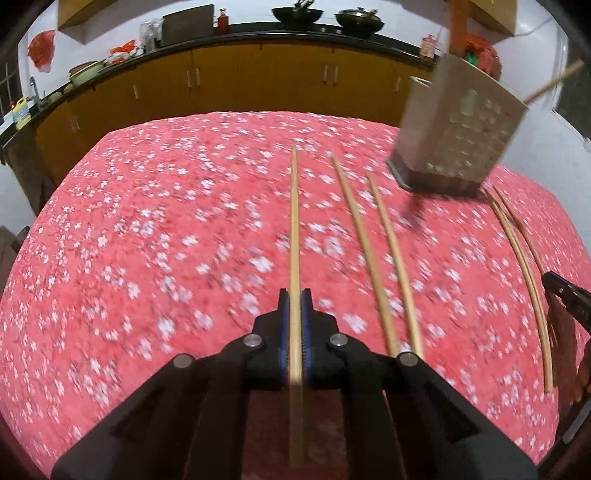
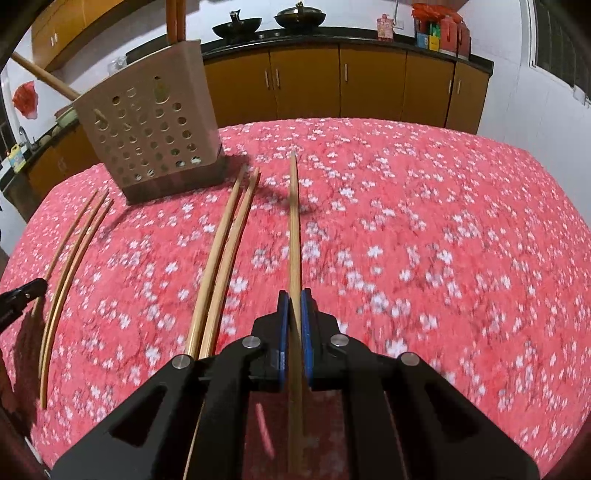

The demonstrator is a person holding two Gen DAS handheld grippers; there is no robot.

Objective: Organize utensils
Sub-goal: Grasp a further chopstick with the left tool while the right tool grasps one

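My left gripper is shut on a wooden chopstick that points forward above the red flowered tablecloth. My right gripper is shut on another wooden chopstick, also pointing forward. A beige perforated utensil holder stands at the far right in the left wrist view and at the far left in the right wrist view; wooden handles stick out of its top. Loose chopsticks lie on the cloth: one pair beside my left gripper, another pair further right. The right wrist view shows both pairs.
The table is covered with a red cloth with white flowers. Behind it runs a kitchen counter with yellow cabinets, woks, bottles and a sink at the left. The tip of the other gripper shows at each view's edge.
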